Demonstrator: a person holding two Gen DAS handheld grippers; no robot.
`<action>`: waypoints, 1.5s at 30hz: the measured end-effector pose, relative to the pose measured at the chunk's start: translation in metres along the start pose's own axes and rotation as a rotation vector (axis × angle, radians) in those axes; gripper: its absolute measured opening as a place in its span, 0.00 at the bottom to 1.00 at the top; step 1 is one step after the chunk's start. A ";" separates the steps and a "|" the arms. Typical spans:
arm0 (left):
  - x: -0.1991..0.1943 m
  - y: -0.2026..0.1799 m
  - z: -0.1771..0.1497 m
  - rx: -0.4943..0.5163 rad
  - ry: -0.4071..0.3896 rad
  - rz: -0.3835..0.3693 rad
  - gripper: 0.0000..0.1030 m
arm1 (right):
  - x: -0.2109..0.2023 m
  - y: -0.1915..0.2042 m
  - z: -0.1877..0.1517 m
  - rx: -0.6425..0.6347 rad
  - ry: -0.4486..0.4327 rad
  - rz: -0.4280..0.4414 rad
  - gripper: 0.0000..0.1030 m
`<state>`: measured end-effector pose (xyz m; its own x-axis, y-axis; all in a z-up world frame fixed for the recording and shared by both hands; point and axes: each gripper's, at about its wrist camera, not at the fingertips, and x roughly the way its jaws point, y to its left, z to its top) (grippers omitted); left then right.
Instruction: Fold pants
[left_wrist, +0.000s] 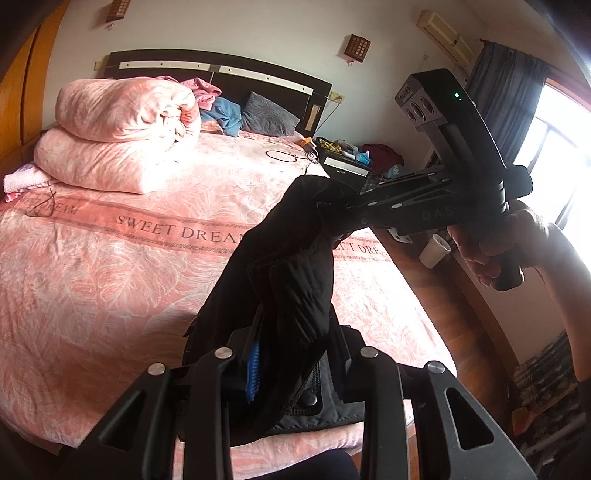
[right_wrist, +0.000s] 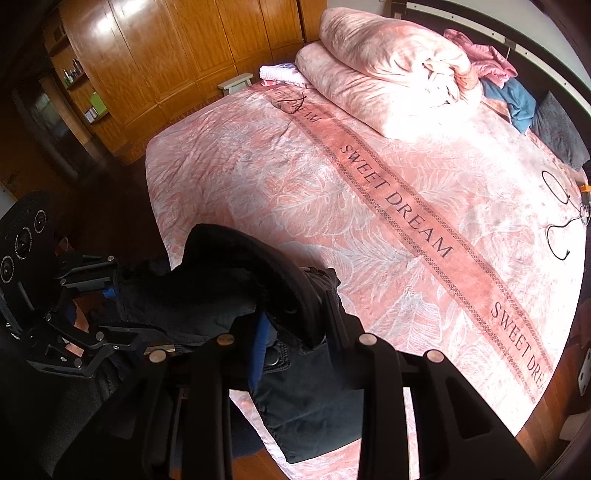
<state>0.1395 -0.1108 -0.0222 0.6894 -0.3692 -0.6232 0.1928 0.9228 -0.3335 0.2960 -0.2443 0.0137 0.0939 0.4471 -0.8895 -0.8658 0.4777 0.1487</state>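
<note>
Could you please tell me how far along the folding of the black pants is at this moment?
Done: the black fabric pants are picked up, bunched above the pink "SWEET DREAM" bedspread. In hand: the left gripper and right gripper both clamp the cloth, stretched between them. Left: no neat fold shows; the pants likely need laying flat on the bed, folding and smoothing.

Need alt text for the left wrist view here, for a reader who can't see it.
Black pants hang bunched between the left gripper, shut on the waistband at the bottom of the frame, and the right gripper, gripping another part of them at upper right. Behind lies a bed with a pink "SWEET DREAM" cover and a folded pink duvet.
</note>
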 end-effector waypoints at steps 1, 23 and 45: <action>0.001 -0.002 0.000 0.004 0.003 -0.002 0.29 | 0.000 -0.001 -0.002 0.000 -0.001 -0.003 0.27; 0.028 -0.029 -0.005 0.066 0.048 -0.026 0.29 | -0.008 -0.017 -0.031 0.012 0.003 -0.064 0.26; 0.055 -0.055 -0.018 0.110 0.083 -0.039 0.29 | 0.000 -0.033 -0.054 0.052 0.027 -0.094 0.24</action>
<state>0.1539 -0.1840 -0.0505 0.6205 -0.4084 -0.6695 0.2966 0.9125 -0.2817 0.2978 -0.3007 -0.0143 0.1597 0.3778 -0.9120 -0.8269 0.5558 0.0854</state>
